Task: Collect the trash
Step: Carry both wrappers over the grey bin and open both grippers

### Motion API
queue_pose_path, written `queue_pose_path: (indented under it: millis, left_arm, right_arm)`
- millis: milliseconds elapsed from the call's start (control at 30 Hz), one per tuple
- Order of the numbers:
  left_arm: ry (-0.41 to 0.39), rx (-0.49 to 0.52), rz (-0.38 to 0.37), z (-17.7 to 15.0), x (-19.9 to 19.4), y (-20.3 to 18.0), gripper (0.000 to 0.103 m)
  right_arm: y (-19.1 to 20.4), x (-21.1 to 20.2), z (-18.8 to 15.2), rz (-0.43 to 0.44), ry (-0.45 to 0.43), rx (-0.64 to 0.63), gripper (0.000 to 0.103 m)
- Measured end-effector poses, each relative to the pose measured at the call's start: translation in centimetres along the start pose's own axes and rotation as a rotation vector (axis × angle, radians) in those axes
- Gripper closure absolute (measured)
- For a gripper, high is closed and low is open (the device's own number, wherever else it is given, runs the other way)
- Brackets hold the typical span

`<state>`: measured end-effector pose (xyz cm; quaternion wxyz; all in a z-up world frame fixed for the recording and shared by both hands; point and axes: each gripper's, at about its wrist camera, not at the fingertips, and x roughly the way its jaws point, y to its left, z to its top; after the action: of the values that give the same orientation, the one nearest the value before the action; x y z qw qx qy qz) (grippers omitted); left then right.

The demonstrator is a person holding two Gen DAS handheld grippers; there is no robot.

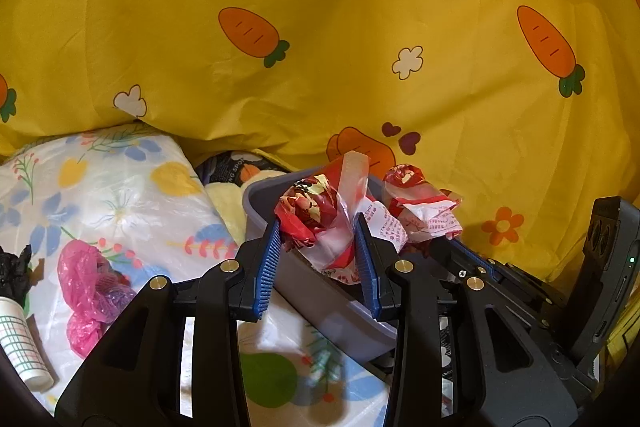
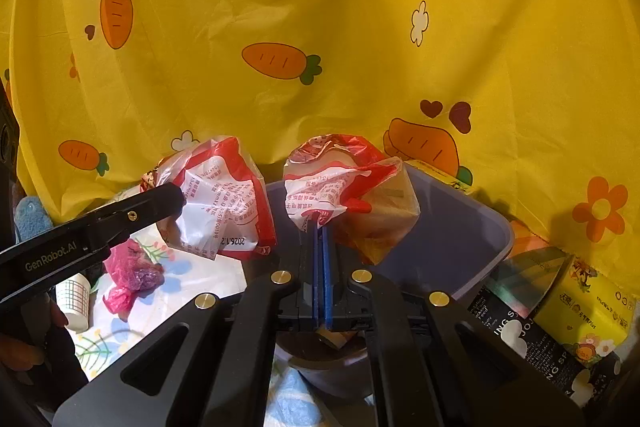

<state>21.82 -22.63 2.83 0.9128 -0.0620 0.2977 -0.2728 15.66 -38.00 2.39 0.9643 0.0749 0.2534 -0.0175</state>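
Observation:
My left gripper [image 1: 316, 239] is shut on a crumpled red and white wrapper [image 1: 316, 211] and holds it over the near rim of the grey bin [image 1: 320, 299]. My right gripper [image 2: 321, 227] is shut on a second red and white wrapper [image 2: 344, 187] above the same bin [image 2: 460, 239]. In the left wrist view that second wrapper [image 1: 420, 203] and the right gripper's body sit just to the right. In the right wrist view the left gripper's finger [image 2: 160, 203] presses the first wrapper [image 2: 216, 203] at the left.
A pink plastic bag [image 1: 88, 291] and a small checked paper cup [image 1: 20, 347] lie on the floral sheet [image 1: 120, 195] at the left. A yellow carrot-print cloth [image 1: 320, 47] fills the background. A yellow box [image 2: 588, 311] and a black packet [image 2: 520, 339] lie right of the bin.

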Motion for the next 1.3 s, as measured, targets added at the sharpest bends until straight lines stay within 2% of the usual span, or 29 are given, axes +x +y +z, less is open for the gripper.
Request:
queue_pose_path:
  millis: [367,1300]
  left_arm:
    - [0.035,0.007,-0.016,-0.2,2.4,-0.3,0.068]
    - [0.067,-0.012,-0.067,-0.6,3.7,-0.4,0.067]
  right_arm:
    - [-1.0,1.3,-0.1,-0.034,0.036,0.019,0.1]
    - [-1.0,1.9,-0.3,-0.08,0.063,0.024,0.1]
